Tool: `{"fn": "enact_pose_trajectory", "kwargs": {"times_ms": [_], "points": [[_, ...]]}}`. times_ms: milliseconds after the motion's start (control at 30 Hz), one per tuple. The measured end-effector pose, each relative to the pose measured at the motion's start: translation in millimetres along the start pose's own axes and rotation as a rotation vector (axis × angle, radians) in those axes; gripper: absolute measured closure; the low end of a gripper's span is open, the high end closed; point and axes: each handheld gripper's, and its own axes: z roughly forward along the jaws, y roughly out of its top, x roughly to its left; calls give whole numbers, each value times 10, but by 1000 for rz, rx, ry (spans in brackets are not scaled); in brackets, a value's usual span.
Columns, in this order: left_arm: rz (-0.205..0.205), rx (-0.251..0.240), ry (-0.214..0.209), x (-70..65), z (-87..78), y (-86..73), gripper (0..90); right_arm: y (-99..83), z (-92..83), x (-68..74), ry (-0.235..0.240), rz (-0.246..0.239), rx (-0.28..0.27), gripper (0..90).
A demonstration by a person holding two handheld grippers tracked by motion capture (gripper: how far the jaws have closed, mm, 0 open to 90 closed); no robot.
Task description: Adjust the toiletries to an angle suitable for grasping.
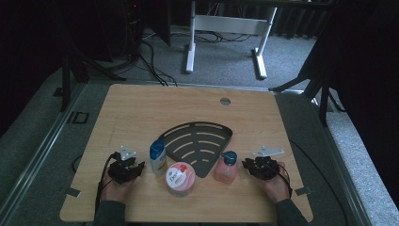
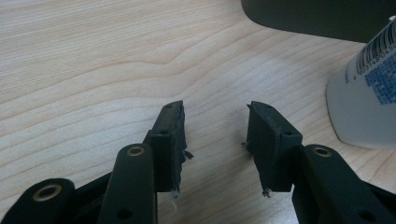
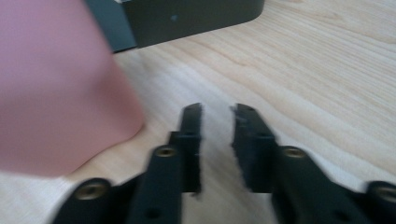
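Left tongs [image 2: 215, 126] spread, right tongs [image 3: 217, 119] narrowly parted — both empty — pink bottle [image 3: 56, 88] beside.

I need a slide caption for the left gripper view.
Open left gripper above the wooden table, beside a white plastic bottle.

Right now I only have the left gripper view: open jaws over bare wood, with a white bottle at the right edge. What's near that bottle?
Observer: In the high view, a jar with a pink lid stands just right of the white bottle, nearer the person.
Operator: Anything behind them?
Observer: A black fan-shaped tray with slots lies flat on the table.
Operator: And the right gripper?
Observer: The right gripper sits beside a pink pump bottle. Its jaws are narrowly apart with nothing between them.
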Motion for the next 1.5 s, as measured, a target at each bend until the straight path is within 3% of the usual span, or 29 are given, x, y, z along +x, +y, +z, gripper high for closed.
{"fn": "enact_pose_trajectory", "kwargs": {"times_ms": [100,133,500,733,1000,1233,1500], "points": [[-6,-5,-1,8,4,-5,564,-27,-52,27,16,-6,1,899],[-6,-7,0,8,7,-5,564,-51,-92,61,37,-18,7,900],[-1,-25,-5,0,23,-19,519,-140,-206,295,84,-70,19,900],[-1,-29,-5,-9,27,-25,492,-184,-304,564,141,-95,-3,900],[4,-44,-8,-27,41,-35,451,-121,-217,880,196,-133,-35,900],[8,-50,-12,-34,50,-38,432,-39,-87,1010,181,-150,-52,900],[9,-55,-13,-39,56,-38,426,18,-26,1013,152,-136,-83,900]]}}
